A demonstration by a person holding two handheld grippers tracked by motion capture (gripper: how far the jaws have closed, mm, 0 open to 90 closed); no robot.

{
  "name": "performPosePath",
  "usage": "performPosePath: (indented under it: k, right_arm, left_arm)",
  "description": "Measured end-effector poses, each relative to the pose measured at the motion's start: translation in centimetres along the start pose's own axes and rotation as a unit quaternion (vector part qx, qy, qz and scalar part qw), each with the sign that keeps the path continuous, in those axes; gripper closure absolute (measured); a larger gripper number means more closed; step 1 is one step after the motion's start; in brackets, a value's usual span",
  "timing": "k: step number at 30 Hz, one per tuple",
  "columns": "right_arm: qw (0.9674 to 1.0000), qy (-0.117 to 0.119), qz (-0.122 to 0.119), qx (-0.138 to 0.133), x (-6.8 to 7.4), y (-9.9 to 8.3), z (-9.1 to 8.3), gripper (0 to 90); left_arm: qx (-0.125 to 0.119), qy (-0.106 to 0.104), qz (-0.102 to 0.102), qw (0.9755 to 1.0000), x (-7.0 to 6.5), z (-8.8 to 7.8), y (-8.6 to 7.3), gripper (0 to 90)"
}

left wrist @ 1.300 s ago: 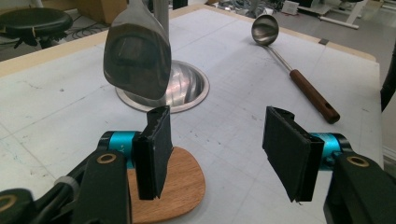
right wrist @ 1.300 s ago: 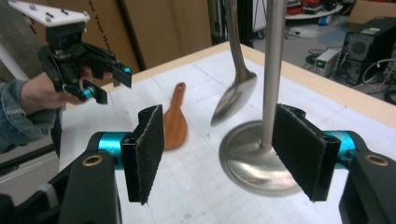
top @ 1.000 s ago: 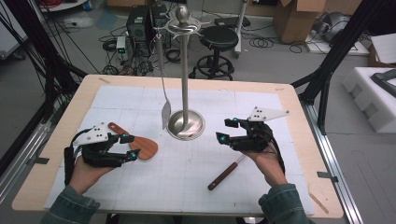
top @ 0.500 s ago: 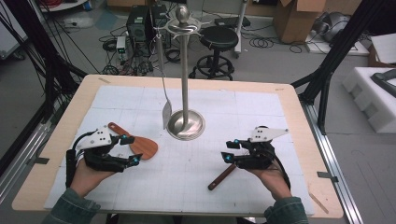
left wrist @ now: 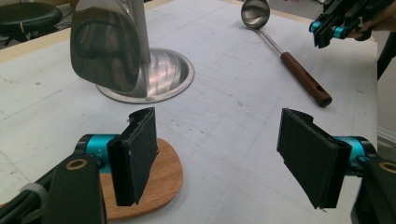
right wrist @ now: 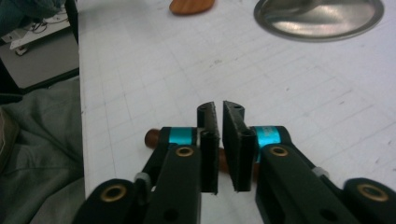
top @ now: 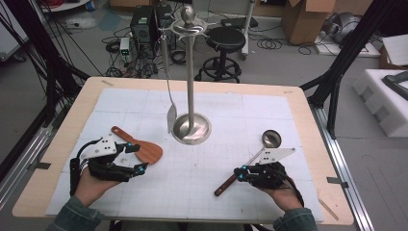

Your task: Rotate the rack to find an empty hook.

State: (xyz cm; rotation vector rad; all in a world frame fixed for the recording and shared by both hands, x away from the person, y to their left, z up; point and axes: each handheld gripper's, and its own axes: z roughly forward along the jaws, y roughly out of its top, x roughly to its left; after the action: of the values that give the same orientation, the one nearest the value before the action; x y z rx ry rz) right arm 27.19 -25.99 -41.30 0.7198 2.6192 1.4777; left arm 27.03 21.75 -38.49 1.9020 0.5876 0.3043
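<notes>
While our right claw [top: 240, 172] has just been closing on the ladle [top: 255, 156] lying on the worktop [top: 308, 120], pads pinching its wooden handle, our left claw [top: 139, 159] gapes empty over the wooden spatula [top: 142, 148]. We judge the ladle stiff, bowl-heavy and slippery on its steel; the wood is the better hold.

The black left gripper with teal fittings [top: 136, 159] is hovering low over the near-left of the table, its jaws having just been opening, now standing wide apart with nothing between the pads [left wrist: 140, 154]. The matching right gripper [top: 239, 174] is sitting low at near-right, jaws having just been closing to a narrow slit.
</notes>
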Motion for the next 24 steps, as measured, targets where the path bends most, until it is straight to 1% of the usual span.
performPosePath:
  k: [2,8,13,16,22,24]
  right_arm:
    - [1.0000,0.001,0.000,0.010,0.0,-0.4,0.1,89.7]
    - [0.9994,0.009,-0.002,0.032,0.2,-1.5,1.0,89.7]
    - [0.9980,0.019,-0.014,0.059,0.9,-2.2,2.0,89.7]
    - [0.9971,0.025,-0.014,0.070,1.2,-2.4,2.5,89.7]
    - [0.9968,0.030,-0.027,0.069,1.6,-2.2,3.4,89.7]
    - [0.9963,0.035,-0.026,0.074,1.7,-2.1,3.8,89.7]
  left_arm:
    - [-0.002,0.000,-0.001,1.0000,0.0,-0.1,0.0,29.2]
    - [-0.003,-0.004,-0.006,1.0000,0.1,-0.1,-0.2,29.2]
    - [-0.004,-0.005,-0.005,1.0000,0.1,-0.1,-0.2,29.2]
    - [-0.004,-0.007,-0.004,1.0000,0.1,-0.1,-0.2,29.3]
    - [-0.006,-0.009,-0.005,0.9999,0.1,-0.2,-0.3,29.5]
    - [-0.008,-0.010,-0.007,0.9999,0.1,-0.2,-0.3,29.5]
